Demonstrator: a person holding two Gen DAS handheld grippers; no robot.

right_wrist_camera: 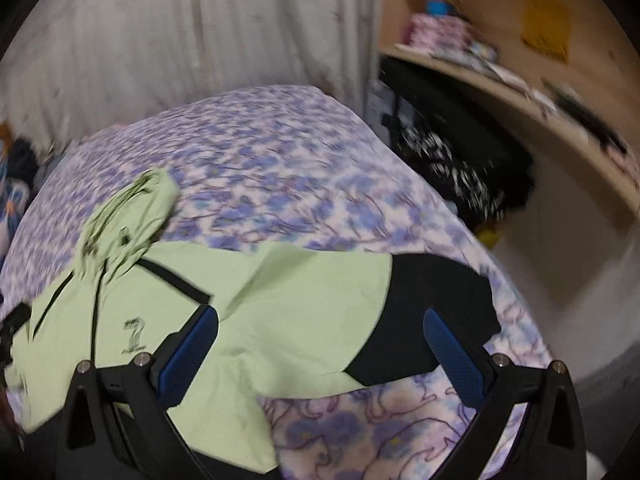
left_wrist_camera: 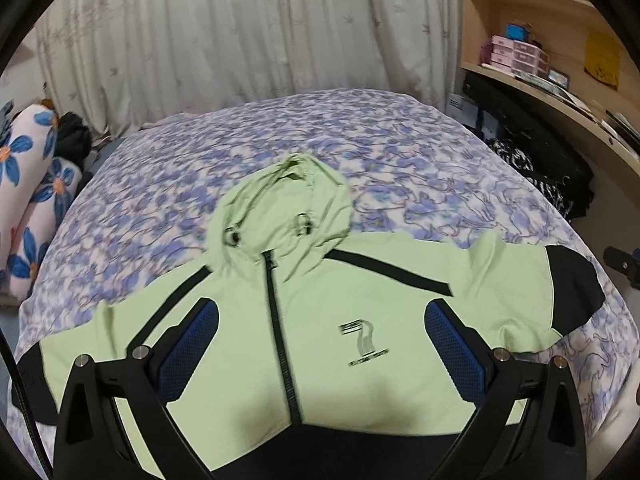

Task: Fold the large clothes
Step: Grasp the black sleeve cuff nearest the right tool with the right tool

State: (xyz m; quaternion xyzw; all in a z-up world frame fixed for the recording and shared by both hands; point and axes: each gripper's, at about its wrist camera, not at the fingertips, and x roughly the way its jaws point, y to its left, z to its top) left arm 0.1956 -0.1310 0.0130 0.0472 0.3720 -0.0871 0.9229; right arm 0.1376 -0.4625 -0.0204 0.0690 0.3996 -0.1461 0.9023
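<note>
A light green hooded jacket with black trim and black cuffs lies front up, spread flat on the bed, sleeves out to both sides, hood toward the curtain. My left gripper is open and empty, hovering above the chest near the zip and logo. In the right wrist view the jacket's right sleeve with its black cuff lies below my right gripper, which is open and empty. The right wrist view is blurred.
The bed has a purple floral sheet. A flower-print pillow lies at the far left. A curtain hangs behind. A wooden desk with shelves stands at the right, dark clothes beside it.
</note>
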